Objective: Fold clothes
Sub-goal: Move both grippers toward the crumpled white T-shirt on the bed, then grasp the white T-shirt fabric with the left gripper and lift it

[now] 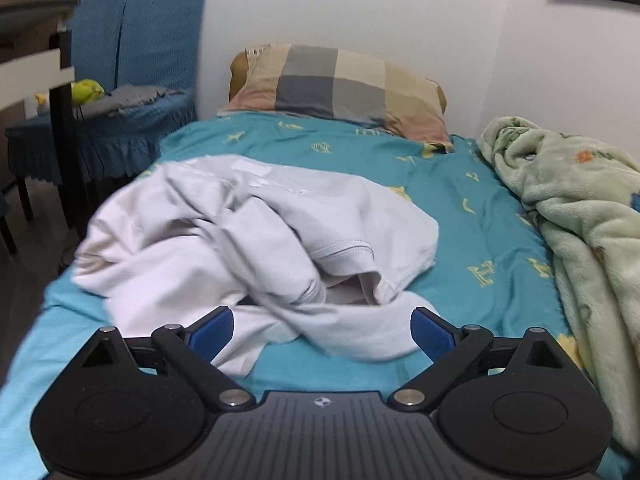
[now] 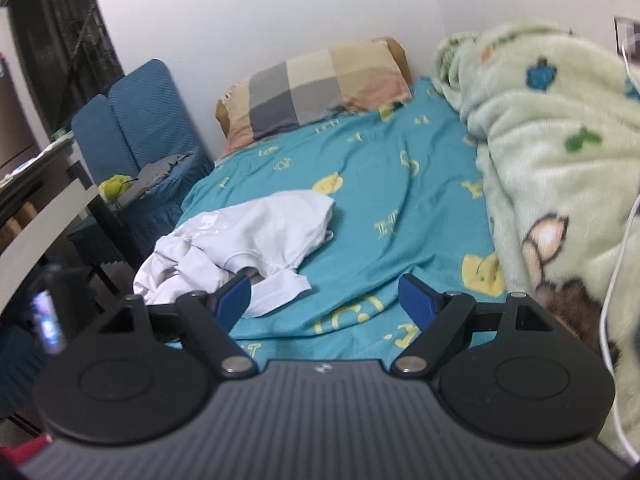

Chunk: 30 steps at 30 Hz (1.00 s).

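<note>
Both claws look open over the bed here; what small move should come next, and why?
Probably ease the left claw forward and close on the near edge of the crumpled white garment, which lies bunched and unfolded on the teal sheet. The right claw is open too, beside the heap over bare sheet.

Soft, even indoor light fills both views, with faint shadows and no glare on the white wall (image 1: 360,8). Fisheye distortion bends the edges, and the left margins smear with blur, strongest on the white garment's (image 1: 240,232) left side.
</note>
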### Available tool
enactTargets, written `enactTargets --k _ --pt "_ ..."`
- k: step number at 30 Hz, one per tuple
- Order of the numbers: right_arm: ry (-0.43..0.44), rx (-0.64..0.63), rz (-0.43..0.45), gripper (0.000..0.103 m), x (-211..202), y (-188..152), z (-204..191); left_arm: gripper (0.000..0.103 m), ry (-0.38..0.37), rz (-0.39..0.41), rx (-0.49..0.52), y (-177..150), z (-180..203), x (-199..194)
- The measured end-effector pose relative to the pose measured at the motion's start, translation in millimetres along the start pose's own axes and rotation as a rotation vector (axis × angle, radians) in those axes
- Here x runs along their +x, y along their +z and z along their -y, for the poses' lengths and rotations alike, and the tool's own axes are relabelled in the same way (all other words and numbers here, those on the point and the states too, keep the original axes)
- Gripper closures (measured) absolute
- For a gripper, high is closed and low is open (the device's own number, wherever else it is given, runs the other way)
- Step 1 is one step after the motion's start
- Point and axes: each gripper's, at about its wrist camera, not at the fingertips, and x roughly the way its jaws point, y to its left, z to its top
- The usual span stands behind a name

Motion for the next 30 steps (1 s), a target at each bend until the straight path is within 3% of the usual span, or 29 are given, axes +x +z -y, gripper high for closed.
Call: enactTargets --k 5,7,9,10,15,21,25,28,30 --pt "-0.010 0.038 -0.032 0.020 24 0 12 0.036 -0.007 -0.042 -0.074 -2 -4 55" --pt "-0.008 0.030 -0.031 0.020 33 2 14 0.066 -0.018 -0.048 -0.091 -4 -7 67" --pt "0.009 0.011 -0.028 0.020 41 2 12 0.087 -0.037 -0.062 -0.112 -2 -13 67" --pt "0.025 0.013 -0.032 0.020 45 2 12 0.092 -0.047 -0.070 -0.122 -2 -15 67" --pt "0.087 0.016 -0.047 0.021 49 2 10 0.097 -0.090 -0.092 -0.088 10 -36 25" --pt "0.099 -0.026 -0.035 0.021 39 2 -2 0.098 -0.112 -0.102 -0.012 31 -83 -67" --pt "0.109 -0.072 -0.027 0.021 31 0 -16 0.098 -0.018 -0.119 0.029 36 -121 -110" --pt "0.116 -0.106 -0.021 0.021 24 -2 -26 0.098 0.112 -0.153 0.082 30 -149 -111" --pt "0.121 -0.129 -0.017 0.021 19 -3 -33 0.098 0.142 -0.159 0.097 26 -156 -111"
